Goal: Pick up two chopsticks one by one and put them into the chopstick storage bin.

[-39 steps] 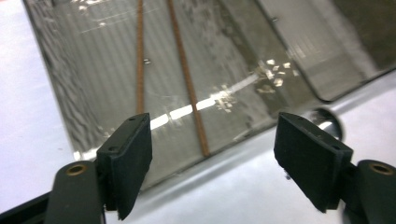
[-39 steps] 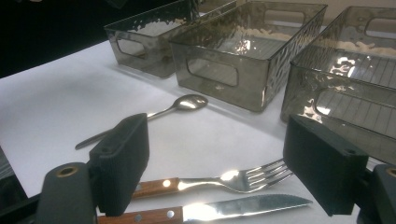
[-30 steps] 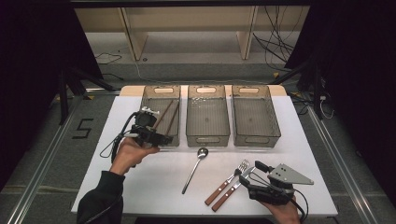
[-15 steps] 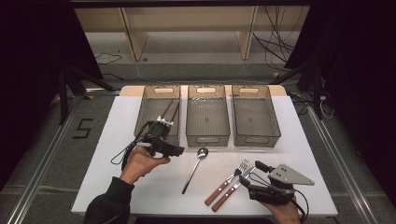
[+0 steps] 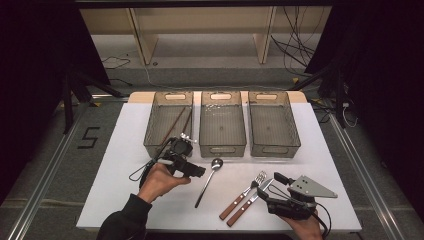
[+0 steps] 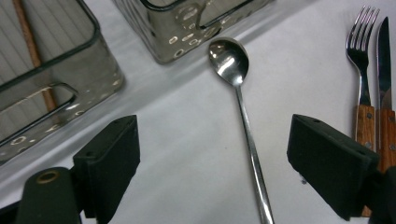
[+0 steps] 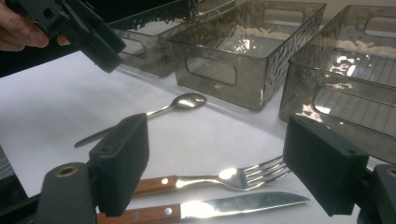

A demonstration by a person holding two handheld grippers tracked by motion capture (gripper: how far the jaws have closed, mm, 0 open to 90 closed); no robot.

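Now my left gripper (image 5: pixel 199 171) hangs over the white table (image 5: pixel 125 150), just in front of the left bin (image 5: pixel 169 122) and just left of the spoon (image 5: pixel 210 180). Its jaws have just been opening and stand wide apart with nothing pressed between them. In the left gripper view the spoon's handle (image 6: pixel 250 144) runs up between the 2 jaws, touching neither, with the bowl toward the middle bin (image 6: pixel 187 23).

The spoon lies flat on the table, bowl just in front of the middle bin (image 5: pixel 222 122), handle slanting back toward me. Fork (image 5: pixel 246 194) and knife (image 5: pixel 250 200), both wooden-handled, lie side by side to its right, near the spoon but apart from it.

My right gripper (image 5: pixel 270 192) sits low at the near right of the table, jaws spread wide and empty. In the right gripper view the fork (image 7: pixel 219 177) and knife (image 7: pixel 224 205) lie across the gap between its jaws, on the table, untouched.

2 brown sticks (image 5: pixel 179 122) rest in the left bin. The right bin (image 5: pixel 272 122) stands beside the middle one.
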